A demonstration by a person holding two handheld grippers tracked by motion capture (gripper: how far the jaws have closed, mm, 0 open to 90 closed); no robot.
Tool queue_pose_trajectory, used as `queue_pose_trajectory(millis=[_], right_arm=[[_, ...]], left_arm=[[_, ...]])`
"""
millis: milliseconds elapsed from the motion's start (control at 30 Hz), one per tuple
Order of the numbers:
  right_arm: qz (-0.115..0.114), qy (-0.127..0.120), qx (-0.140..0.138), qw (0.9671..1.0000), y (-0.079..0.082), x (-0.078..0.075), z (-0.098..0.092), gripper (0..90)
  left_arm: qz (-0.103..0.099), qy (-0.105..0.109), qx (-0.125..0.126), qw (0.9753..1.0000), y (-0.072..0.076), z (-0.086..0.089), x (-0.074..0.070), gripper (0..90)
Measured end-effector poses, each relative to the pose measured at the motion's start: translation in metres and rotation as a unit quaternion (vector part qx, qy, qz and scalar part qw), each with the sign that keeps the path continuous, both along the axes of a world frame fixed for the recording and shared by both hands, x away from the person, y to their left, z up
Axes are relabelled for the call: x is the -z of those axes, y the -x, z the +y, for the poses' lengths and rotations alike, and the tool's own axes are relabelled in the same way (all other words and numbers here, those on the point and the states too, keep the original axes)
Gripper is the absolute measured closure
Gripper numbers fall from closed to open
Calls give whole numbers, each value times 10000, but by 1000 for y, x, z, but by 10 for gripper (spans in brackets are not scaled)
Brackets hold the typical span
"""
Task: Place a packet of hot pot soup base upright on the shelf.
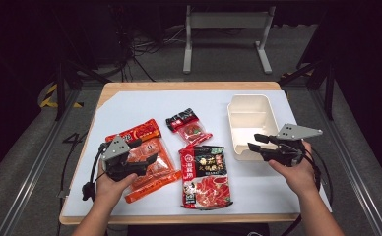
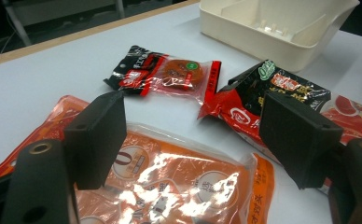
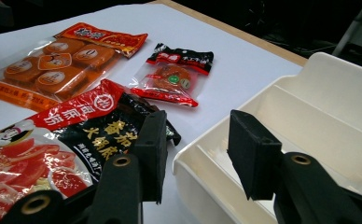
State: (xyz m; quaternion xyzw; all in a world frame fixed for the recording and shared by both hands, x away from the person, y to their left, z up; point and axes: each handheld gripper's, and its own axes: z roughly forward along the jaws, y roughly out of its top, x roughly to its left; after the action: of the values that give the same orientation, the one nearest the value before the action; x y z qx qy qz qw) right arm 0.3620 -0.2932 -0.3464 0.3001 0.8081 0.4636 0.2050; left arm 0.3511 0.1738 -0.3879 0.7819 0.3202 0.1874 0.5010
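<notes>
1. While the left gripper (image 1: 147, 156) hangs over the orange packet (image 1: 147, 164) at the left of the white table (image 1: 130, 105), its jaws stand wide apart with the clear-fronted packet lying between and below them (image 2: 170, 177).
2. Over at the right, the right gripper (image 1: 255, 142) sits at the near left corner of the cream bin (image 1: 250, 125); its jaws are parted and hold nothing, one outside the bin's wall and one over its inside (image 3: 309, 116).
3. Between the two, the red and black hotpot pouch (image 1: 205, 176) lies flat, just beside the bin.
4. Farther back, a small red sachet (image 1: 188, 125) rests between the orange packet and the bin, apart from both.
</notes>
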Motion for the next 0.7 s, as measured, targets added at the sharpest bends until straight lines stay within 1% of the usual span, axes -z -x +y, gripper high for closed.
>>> queue_pose_trajectory(millis=[33, 100, 133, 167, 233, 333, 433, 467, 567, 633, 700], right_arm=[[-12, 8, 5, 10000, 0, 0, 0, 577], [-16, 7, 19, 10000, 0, -1, 0, 572], [-20, -2, 28, 10000, 0, -2, 0, 568], [-37, 8, 46, 10000, 1, -3, -1, 562], [-22, -3, 47, 10000, 1, -3, 0, 553], [10, 15, 46, 10000, 1, -4, 1, 543], [3, -14, 38, 10000, 2, -7, 1, 542], [-4, -4, 42, 10000, 2, -7, 2, 540], [-12, -20, 27, 10000, 2, -9, 3, 536], [-14, -24, 19, 10000, 2, -9, 4, 535], [6, -34, 4, 10000, 2, -9, 4, 531]], left_arm=[[-13, -7, 9, 10000, 0, -1, 0, 238], [53, 27, 3, 10000, -1, -3, 0, 237], [51, 52, 4, 10000, -2, -3, -1, 233], [128, 136, 16, 9998, -2, -4, -1, 230], [260, 222, 112, 9994, -3, -6, -2, 228], [210, 152, 125, 9996, -5, -15, -6, 225], [213, 293, 150, 9992, -11, -21, -10, 222], [216, 307, 157, 9992, -12, -23, -10, 222], [86, 199, 136, 9997, -16, -32, -9, 224], [60, 164, 136, 9998, -18, -36, -9, 225], [76, 194, 157, 9997, -20, -40, -10, 225]])
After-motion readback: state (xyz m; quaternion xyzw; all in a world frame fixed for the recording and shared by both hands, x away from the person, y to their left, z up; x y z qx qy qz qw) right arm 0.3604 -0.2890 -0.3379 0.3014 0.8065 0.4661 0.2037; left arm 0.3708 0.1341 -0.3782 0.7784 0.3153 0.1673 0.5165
